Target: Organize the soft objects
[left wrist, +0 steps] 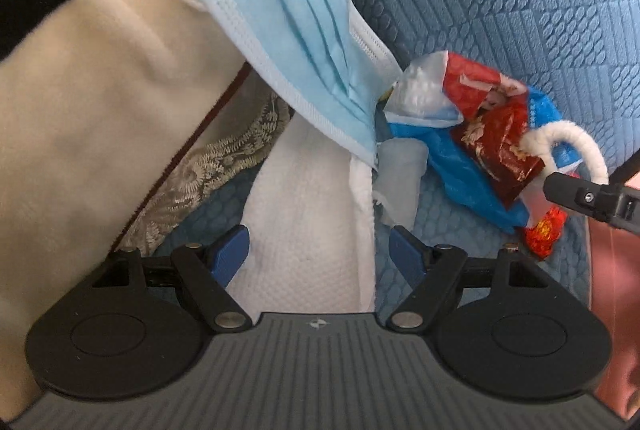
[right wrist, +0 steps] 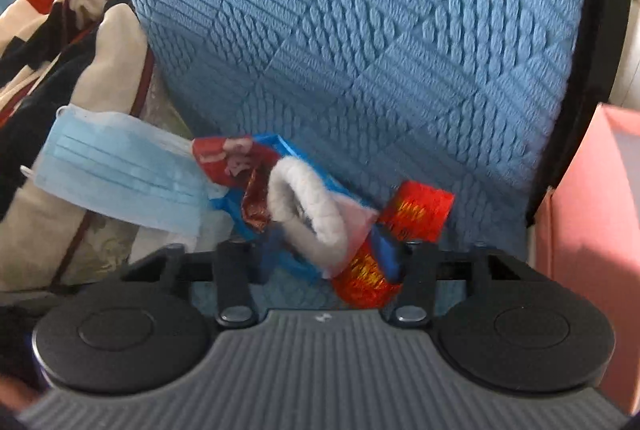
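Note:
A light blue face mask (left wrist: 296, 41) lies across a beige cloth (left wrist: 80, 109) and a white quilted tissue (left wrist: 308, 230). My left gripper (left wrist: 322, 254) hovers open over that tissue, one blue pad on each side, neither touching it. Right of the mask is a heap of red wrappers (left wrist: 492, 133) and blue plastic (left wrist: 452, 157) with a white fuzzy loop (left wrist: 576, 145) on top. One of my right gripper's fingers (left wrist: 568, 191) meets the loop's base. In the right wrist view, my right gripper (right wrist: 330, 254) is shut on the white fuzzy loop (right wrist: 316, 205), with a red-gold wrapper (right wrist: 416, 209) against its right pad.
Everything rests on a blue quilted cushion (right wrist: 360, 49) that rises behind the heap. The mask (right wrist: 120, 173) and a patterned beige, black and red fabric (right wrist: 60, 29) lie to the left. A pink box (right wrist: 592, 209) stands close on the right. Lace trim (left wrist: 208, 173) edges the beige cloth.

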